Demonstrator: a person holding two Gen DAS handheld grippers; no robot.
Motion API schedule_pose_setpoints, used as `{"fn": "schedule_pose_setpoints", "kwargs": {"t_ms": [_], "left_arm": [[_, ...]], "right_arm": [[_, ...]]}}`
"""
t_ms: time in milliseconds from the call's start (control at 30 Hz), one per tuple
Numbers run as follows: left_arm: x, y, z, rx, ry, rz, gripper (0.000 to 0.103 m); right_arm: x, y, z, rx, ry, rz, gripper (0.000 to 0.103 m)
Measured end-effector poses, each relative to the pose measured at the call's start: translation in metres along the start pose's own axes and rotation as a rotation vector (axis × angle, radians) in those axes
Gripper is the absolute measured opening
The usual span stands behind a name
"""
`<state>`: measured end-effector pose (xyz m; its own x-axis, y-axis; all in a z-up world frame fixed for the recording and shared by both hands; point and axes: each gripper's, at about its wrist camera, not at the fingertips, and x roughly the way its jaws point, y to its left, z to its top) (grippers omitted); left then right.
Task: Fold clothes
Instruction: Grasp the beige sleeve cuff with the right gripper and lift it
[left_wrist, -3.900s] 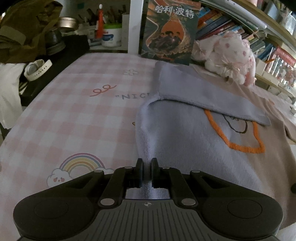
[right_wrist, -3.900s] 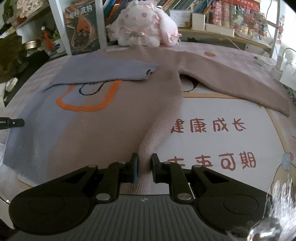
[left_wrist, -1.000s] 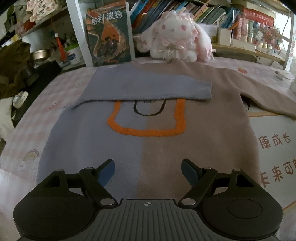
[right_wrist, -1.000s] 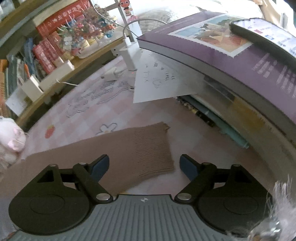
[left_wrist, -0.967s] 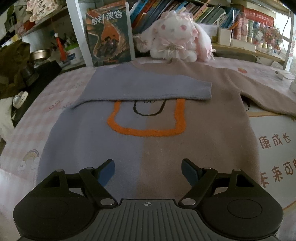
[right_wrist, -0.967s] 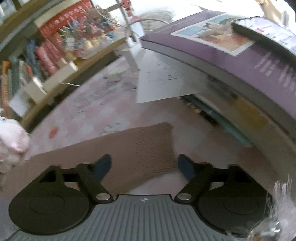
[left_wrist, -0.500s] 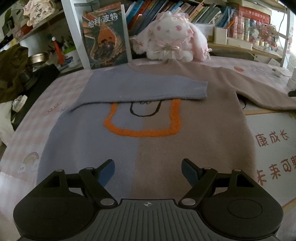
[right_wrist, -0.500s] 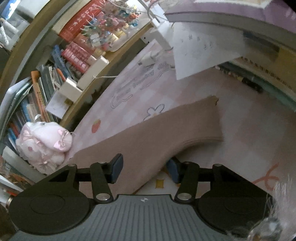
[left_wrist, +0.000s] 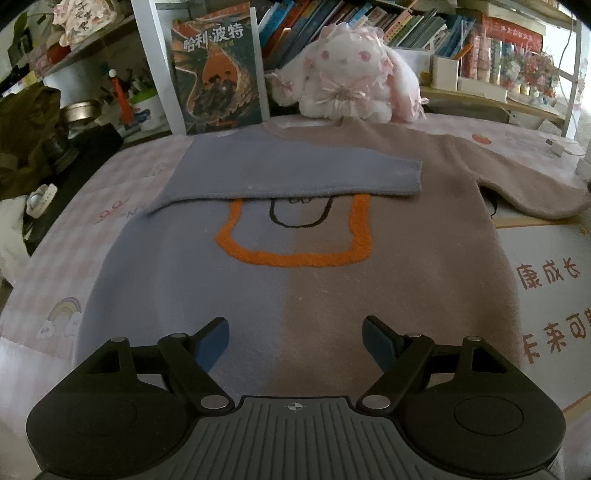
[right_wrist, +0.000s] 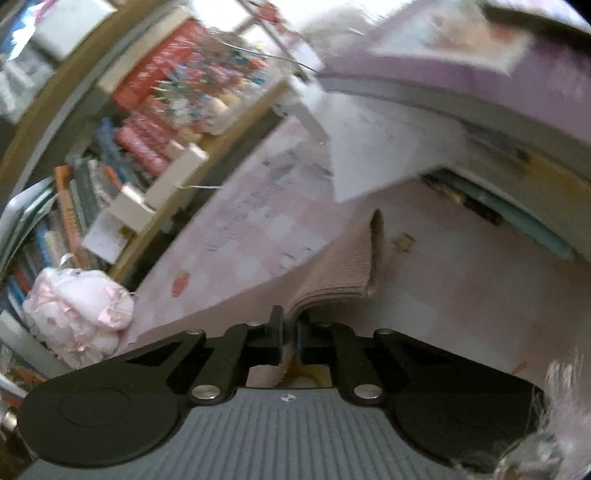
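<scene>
A sweater (left_wrist: 295, 280), half blue and half tan with an orange outline, lies flat on the pink checked bed cover. Its blue sleeve (left_wrist: 295, 173) is folded across the chest. The tan sleeve (left_wrist: 517, 184) stretches out to the right. My left gripper (left_wrist: 295, 341) hovers open above the sweater's lower hem with nothing between its fingers. In the right wrist view my right gripper (right_wrist: 290, 328) is shut on the tan sleeve (right_wrist: 332, 273) near its ribbed cuff, which stands up bunched beyond the pads.
A white plush rabbit (left_wrist: 351, 74) and an upright book (left_wrist: 218, 70) stand behind the sweater's collar, with bookshelves beyond. A stack of large books (right_wrist: 480, 85) and a loose paper sheet (right_wrist: 365, 162) lie close past the cuff. Dark clutter sits at the left.
My right gripper closed from wide open onto the tan sleeve and tilted, lifting the cuff into a fold. The left gripper stayed open and barely moved.
</scene>
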<state>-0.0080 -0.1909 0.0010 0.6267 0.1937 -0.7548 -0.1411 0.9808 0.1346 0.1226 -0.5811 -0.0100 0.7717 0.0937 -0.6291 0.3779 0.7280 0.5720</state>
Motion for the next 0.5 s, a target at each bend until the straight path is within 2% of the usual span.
{"fn": "schedule_pose_setpoints", "kwargs": {"t_ms": [167, 333, 500], "left_arm": [[-0.005, 0.017, -0.002, -0.012, -0.045, -0.013, 0.082], [-0.005, 0.046, -0.005, -0.034, -0.080, -0.035, 0.082], [-0.011, 0.085, -0.009, -0.033, -0.139, -0.059, 0.082]], "right_arm": [[-0.011, 0.042, -0.003, -0.075, -0.030, 0.104, 0.006], [-0.017, 0.105, -0.020, -0.157, -0.028, 0.247, 0.006], [-0.020, 0.171, -0.046, -0.221, -0.025, 0.331, 0.006]]}}
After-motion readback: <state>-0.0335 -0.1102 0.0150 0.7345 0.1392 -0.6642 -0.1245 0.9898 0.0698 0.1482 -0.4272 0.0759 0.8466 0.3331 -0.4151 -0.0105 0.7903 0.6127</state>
